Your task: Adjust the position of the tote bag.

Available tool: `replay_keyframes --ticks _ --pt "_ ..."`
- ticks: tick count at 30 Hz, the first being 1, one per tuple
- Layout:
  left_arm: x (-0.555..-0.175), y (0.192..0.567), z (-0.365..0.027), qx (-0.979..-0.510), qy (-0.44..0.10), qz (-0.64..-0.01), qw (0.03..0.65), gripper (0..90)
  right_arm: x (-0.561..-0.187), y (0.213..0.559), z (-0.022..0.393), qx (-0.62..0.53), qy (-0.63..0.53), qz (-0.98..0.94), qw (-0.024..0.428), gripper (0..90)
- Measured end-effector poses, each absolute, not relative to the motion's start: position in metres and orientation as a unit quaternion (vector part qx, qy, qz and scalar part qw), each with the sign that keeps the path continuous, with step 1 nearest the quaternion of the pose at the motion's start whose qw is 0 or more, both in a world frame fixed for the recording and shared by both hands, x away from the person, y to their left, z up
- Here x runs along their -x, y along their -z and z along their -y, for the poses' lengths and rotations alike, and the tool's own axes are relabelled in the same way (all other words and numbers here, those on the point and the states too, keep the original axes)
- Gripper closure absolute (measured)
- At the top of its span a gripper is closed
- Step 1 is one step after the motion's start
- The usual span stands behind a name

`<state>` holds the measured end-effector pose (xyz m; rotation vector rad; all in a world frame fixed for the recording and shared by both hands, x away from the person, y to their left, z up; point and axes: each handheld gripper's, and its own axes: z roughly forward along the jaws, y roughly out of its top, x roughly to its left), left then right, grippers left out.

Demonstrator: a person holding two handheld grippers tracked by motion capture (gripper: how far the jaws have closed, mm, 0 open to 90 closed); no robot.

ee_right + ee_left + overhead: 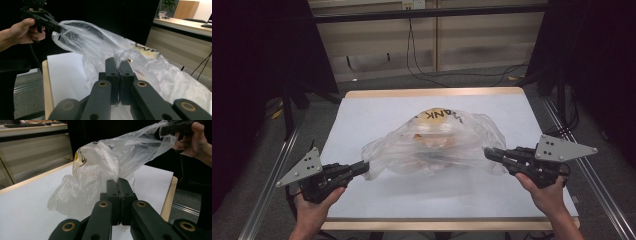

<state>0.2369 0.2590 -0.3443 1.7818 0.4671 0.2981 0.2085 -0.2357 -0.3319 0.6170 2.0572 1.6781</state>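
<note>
A clear plastic bag [437,142] with black lettering and a yellow mark holds something pale and orange, and hangs stretched between the two grippers above the white table [377,110]. My left gripper [364,166] is shut on the bag's left edge; in the left gripper view its jaws [117,181] pinch the film of the bag [100,170]. My right gripper [487,152] is shut on the bag's right edge; in the right gripper view the film of the bag [150,72] runs between the closed jaws of the gripper [118,61]. Each gripper view shows the other hand and gripper beyond the bag.
The table has a wooden rim [432,92] and metal rails [272,180] along both sides. Black cables [427,70] trail across the floor beyond the far edge. Dark curtains stand at left and right.
</note>
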Motion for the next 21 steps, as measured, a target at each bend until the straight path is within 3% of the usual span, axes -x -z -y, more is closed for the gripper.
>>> replay_keyframes --ticks 21 --pt "-0.267 0.312 -0.263 -0.737 -0.151 -0.212 0.623 89.4 -0.228 0.294 0.256 -0.233 -0.614 -0.712 0.248 88.3"
